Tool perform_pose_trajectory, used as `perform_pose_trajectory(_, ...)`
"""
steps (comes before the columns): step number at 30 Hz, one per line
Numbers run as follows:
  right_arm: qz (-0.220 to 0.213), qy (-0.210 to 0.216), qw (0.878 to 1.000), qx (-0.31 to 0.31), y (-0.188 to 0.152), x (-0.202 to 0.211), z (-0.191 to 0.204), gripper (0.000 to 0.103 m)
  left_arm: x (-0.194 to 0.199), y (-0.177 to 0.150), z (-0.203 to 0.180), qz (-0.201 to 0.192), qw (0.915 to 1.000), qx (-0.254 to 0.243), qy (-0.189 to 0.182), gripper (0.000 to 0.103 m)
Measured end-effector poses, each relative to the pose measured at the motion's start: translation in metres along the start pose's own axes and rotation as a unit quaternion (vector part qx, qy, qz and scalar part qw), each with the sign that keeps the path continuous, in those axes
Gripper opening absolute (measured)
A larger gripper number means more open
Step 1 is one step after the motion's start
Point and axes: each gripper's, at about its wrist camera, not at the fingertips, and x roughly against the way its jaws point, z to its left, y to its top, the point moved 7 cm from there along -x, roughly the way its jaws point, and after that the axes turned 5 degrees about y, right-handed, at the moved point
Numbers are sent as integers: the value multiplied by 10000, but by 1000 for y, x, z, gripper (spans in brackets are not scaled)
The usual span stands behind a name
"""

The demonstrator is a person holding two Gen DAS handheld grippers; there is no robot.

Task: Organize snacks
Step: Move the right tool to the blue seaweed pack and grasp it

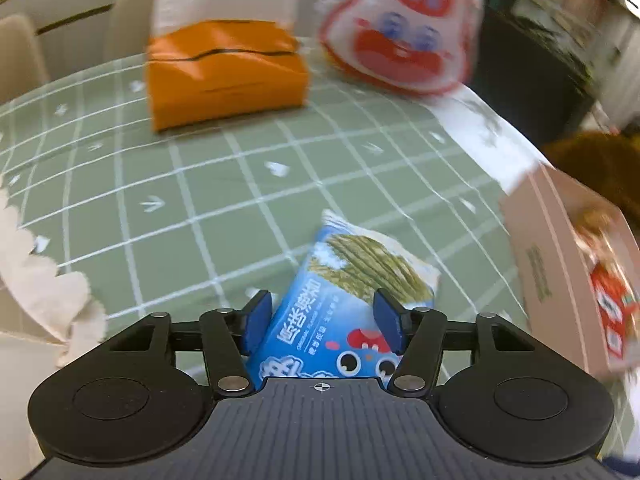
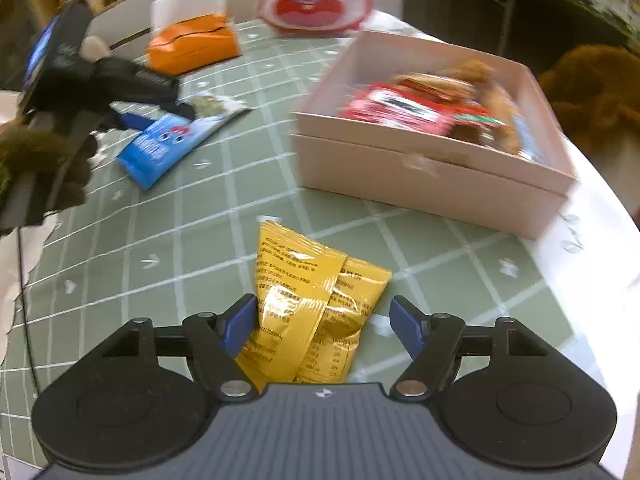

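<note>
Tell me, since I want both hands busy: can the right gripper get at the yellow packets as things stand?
Probably yes: the yellow packets lie loose on the tablecloth, already between the right gripper's open fingers, nothing covering them.

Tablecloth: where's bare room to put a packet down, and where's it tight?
Free: the green tablecloth between the orange tissue box, blue packet and yellow packets. Also the strip between the blue packet and the pink box. Crowded: inside the pink box, already holding snacks.

Blue snack packet (image 1: 352,300) between left tongs: "ORIGINAL FLAVOR" faintly legible beside large Chinese characters. Yellow packets' (image 2: 308,312) print unreadable.
</note>
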Motion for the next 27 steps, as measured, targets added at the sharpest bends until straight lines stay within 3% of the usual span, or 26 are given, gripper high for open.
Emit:
perform_pose_trajectory(6,-65,-133,9998,-135,-2,6,-20,72,10,-24,-30,135,9987,-387,-308,54)
perform_pose_trajectory(12,-178,-77,9998,-22,3,11,-12,72,25,-44,-45,184,9965,-710,-408,49)
perform_pose_trajectory(20,-279,276,9992,54,20,11,12,72,48,-80,-50,450,9954,-469,-710,43)
perform_pose_trajectory(27,-167,517,9980,329,38,-13,47,74,49,-82,-39,563,9932,246,-986,42)
